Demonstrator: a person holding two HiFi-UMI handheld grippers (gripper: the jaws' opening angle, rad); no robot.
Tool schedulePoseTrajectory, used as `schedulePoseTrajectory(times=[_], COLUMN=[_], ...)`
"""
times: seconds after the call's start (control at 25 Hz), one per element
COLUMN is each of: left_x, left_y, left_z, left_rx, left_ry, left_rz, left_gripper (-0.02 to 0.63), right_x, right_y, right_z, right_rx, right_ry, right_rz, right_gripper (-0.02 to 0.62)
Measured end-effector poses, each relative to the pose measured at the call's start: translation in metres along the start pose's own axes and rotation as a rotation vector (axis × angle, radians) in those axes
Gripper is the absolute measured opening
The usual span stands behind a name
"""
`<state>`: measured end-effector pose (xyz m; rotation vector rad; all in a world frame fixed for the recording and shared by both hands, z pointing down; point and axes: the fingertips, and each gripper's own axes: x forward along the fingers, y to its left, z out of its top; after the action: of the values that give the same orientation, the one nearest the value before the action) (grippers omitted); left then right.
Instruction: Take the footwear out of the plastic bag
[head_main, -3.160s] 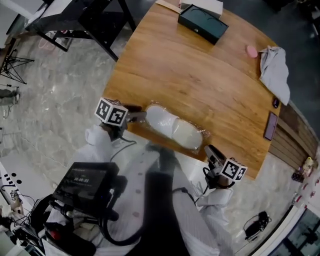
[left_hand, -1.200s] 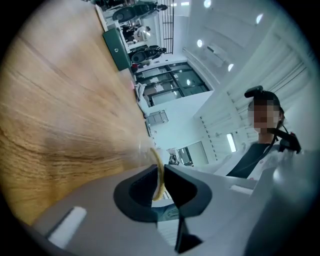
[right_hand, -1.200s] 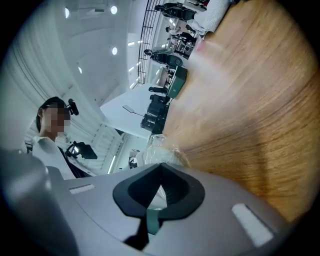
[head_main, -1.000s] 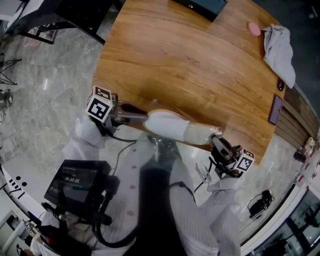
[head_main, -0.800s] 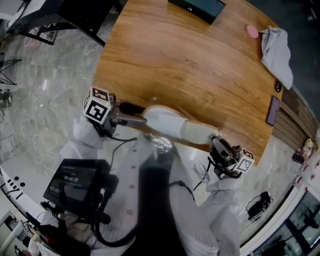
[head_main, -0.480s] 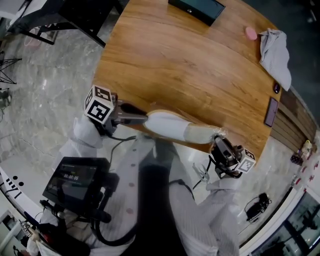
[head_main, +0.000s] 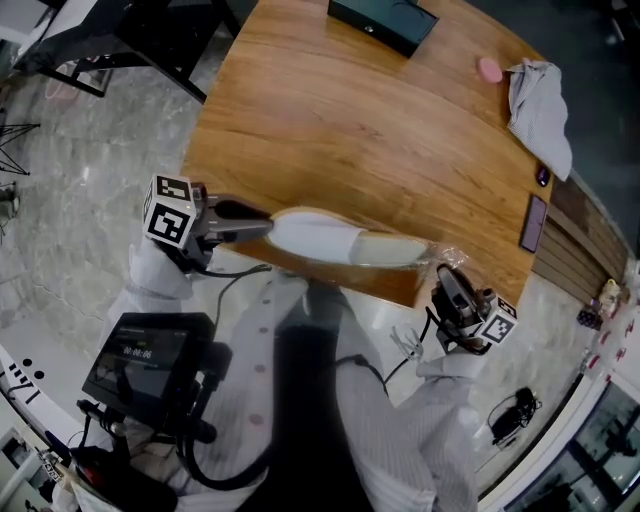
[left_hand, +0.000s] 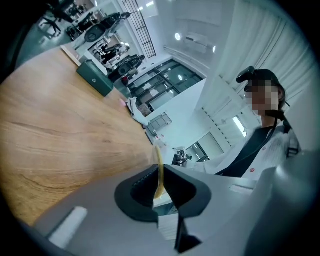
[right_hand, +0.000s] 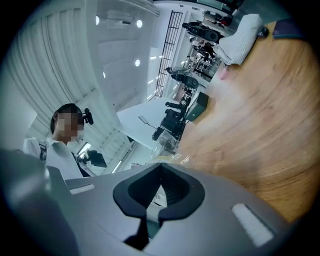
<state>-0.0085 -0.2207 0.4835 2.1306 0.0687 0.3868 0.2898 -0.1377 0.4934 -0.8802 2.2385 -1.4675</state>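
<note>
Light, floppy footwear (head_main: 320, 238) in a slippery plastic bag (head_main: 437, 257) likely wants firm end holds: the left gripper (head_main: 266, 226) jaws pinch the footwear's thin edge, while the right gripper (head_main: 445, 276) jaws clamp tight on the bag's film.

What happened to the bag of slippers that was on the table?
The plastic bag with the slippers was lifted off the table toward the person, held between the left hand-held gripper, its jaws just closing further, and the right hand-held gripper. The box, cloth and phone stayed put.

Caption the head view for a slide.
Left hand-held gripper and right hand-held gripper hold the bagged slippers by opposite ends above the wooden table.
</note>
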Motion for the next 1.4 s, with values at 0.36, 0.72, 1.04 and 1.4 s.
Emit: schedulePoseTrajectory(times=[0.36,0.72,1.04,1.4], left_x=[-0.045,-0.091,-0.086,-0.025], left_y=[-0.004,-0.036,-0.068,-0.081], left_z=[0.015,0.022,0.071,0.105], left_rx=[0.032,0.075,0.180,0.249], left_ry=[-0.096,-0.268,-0.463,-0.463], left_rz=[0.108,0.199,0.442,0.591], left_gripper=[0.034,0.037,0.038,0.037], right_x=[-0.027,-0.065,0.002,0.097], right_y=[0.004,0.037,0.094,0.122], right_z=[0.026,0.045,0.056,0.073], right_rx=[-0.078,-0.221,-0.463,-0.751], right_ry=[-0.021,-0.144,-0.173,-0.208], right_rz=[-0.112,-0.308,-0.542,-0.681], right_gripper=[0.012,0.012,0.012,0.012])
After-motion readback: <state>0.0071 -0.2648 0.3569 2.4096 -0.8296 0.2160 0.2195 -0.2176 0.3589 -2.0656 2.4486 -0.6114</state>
